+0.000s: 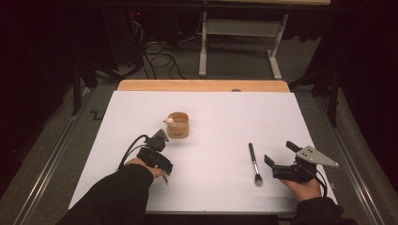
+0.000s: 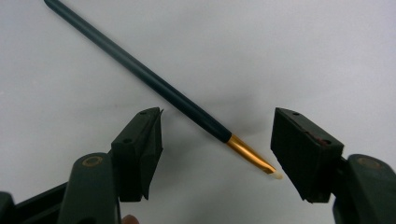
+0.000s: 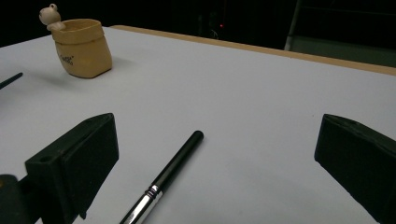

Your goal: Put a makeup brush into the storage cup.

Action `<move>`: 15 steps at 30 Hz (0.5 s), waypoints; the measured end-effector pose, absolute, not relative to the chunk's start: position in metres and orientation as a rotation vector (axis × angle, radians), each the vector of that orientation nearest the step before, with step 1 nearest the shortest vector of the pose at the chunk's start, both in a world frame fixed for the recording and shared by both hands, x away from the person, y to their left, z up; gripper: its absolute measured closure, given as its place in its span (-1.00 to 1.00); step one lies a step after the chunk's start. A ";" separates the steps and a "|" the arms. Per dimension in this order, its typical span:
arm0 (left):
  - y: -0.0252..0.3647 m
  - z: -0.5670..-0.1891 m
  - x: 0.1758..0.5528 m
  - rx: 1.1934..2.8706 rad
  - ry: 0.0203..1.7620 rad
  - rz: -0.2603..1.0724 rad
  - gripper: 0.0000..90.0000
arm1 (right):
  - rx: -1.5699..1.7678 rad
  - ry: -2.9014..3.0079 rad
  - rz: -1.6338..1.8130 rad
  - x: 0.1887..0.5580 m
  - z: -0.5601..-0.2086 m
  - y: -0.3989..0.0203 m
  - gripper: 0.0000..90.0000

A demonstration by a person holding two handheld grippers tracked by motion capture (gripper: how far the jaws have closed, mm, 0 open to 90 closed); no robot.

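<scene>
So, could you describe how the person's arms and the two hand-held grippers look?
Both forearms wear dark long sleeves. The left hand-held gripper is black, with a black cable looping behind it. The right hand-held gripper is black too and carries a grey three-cornered plate with small holes. Each has two blocky black jaws with screw holes.

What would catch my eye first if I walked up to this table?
Probably the small tan pot with a little figure on its rim, standing alone near the middle of the white table. Next, the two brushes: a silver-collared one lying beside the right gripper, and a thin gold-collared one between the left gripper's open jaws.
</scene>
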State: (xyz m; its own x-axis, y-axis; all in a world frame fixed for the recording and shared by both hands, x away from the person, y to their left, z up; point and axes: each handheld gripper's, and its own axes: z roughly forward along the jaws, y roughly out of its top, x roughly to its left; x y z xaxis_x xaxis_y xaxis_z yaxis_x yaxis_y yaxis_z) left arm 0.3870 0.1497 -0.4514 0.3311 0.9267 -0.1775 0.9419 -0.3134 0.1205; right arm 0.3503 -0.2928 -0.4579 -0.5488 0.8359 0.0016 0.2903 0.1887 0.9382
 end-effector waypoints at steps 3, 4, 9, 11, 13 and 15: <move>0.149 -0.454 0.385 2.388 1.710 -0.115 -0.23 | 1.048 1.944 1.356 0.350 -0.458 -0.293 -0.99; 0.149 -0.455 0.385 2.388 1.711 -0.099 -0.23 | 1.049 1.944 1.356 0.350 -0.458 -0.293 -0.99; 0.148 -0.456 0.384 2.390 1.722 -0.084 -0.18 | 1.059 1.947 1.358 0.351 -0.459 -0.293 -0.99; 0.148 -0.456 0.384 2.389 1.724 -0.088 -0.14 | 1.060 1.948 1.359 0.351 -0.459 -0.293 -0.99; 0.148 -0.455 0.383 2.389 1.722 -0.091 -0.09 | 1.058 1.948 1.359 0.351 -0.459 -0.293 -0.99; 0.147 -0.456 0.382 2.396 1.723 -0.076 -0.08 | 1.058 1.949 1.355 0.351 -0.459 -0.293 -0.99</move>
